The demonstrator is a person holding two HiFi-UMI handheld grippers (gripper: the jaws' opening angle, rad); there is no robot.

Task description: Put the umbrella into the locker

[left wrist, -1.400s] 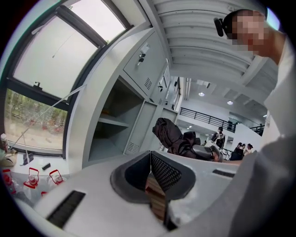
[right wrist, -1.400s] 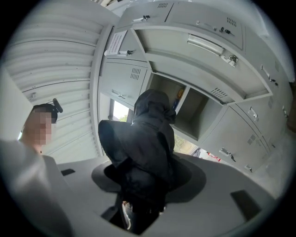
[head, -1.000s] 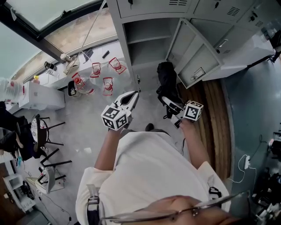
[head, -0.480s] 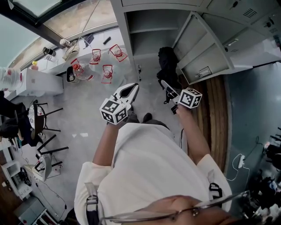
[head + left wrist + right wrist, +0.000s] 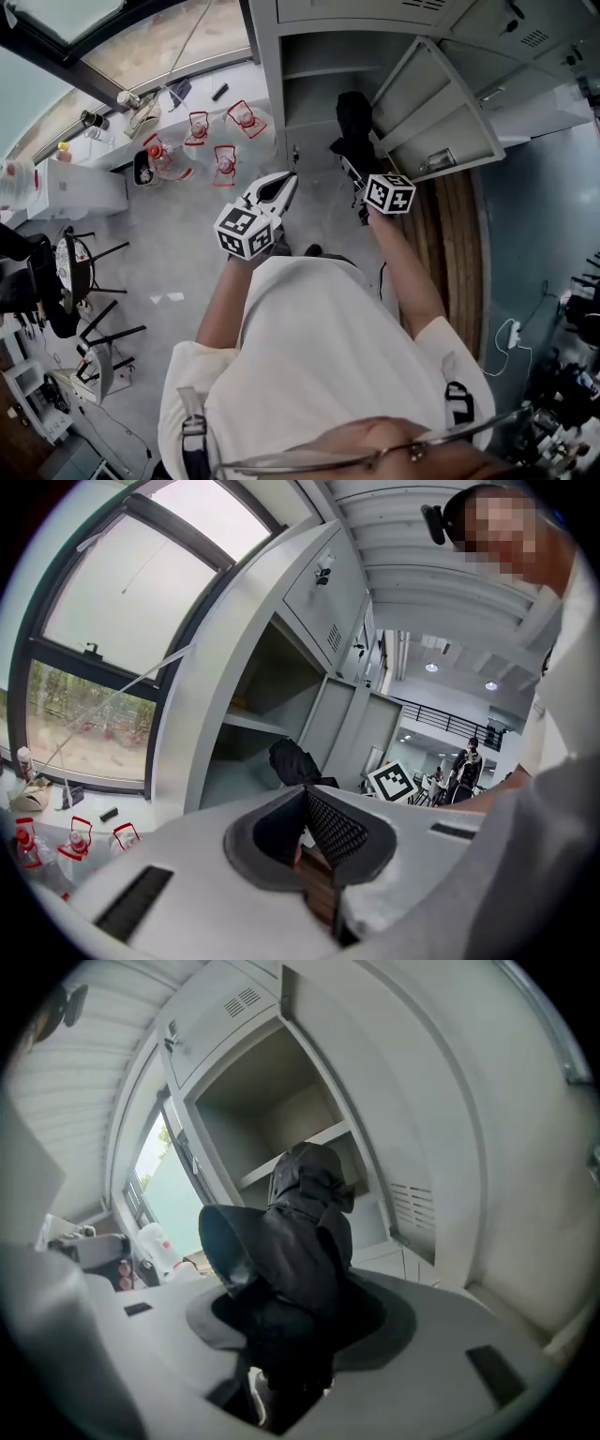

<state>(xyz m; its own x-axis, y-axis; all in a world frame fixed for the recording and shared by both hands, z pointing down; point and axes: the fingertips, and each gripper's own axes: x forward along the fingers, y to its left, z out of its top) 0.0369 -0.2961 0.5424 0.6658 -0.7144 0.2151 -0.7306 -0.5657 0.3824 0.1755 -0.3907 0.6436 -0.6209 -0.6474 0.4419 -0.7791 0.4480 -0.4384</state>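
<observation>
A black folded umbrella (image 5: pixel 352 127) is clamped in my right gripper (image 5: pixel 354 172), and its far end reaches the mouth of the open grey locker (image 5: pixel 323 89). In the right gripper view the umbrella (image 5: pixel 305 1232) fills the jaws and points at the compartment with its shelf (image 5: pixel 309 1147); my right gripper (image 5: pixel 291 1335) is shut on it. To the left of the umbrella my left gripper (image 5: pixel 284 186) hangs in the air, shut with nothing in it. The left gripper view shows its jaws (image 5: pixel 304 803) closed, with the umbrella (image 5: pixel 292 761) and the locker (image 5: pixel 272 705) beyond.
The locker door (image 5: pixel 441 103) stands swung open to the right of the compartment. Several bottles with red frames (image 5: pixel 211 150) stand by the window at the left. A white box (image 5: pixel 84 187) and dark chairs (image 5: pixel 84 281) are further left. A wooden strip (image 5: pixel 459 244) runs along the right.
My right gripper has carried the umbrella forward and down towards the locker opening and rolled as it went. My left gripper has drifted slightly forward.
</observation>
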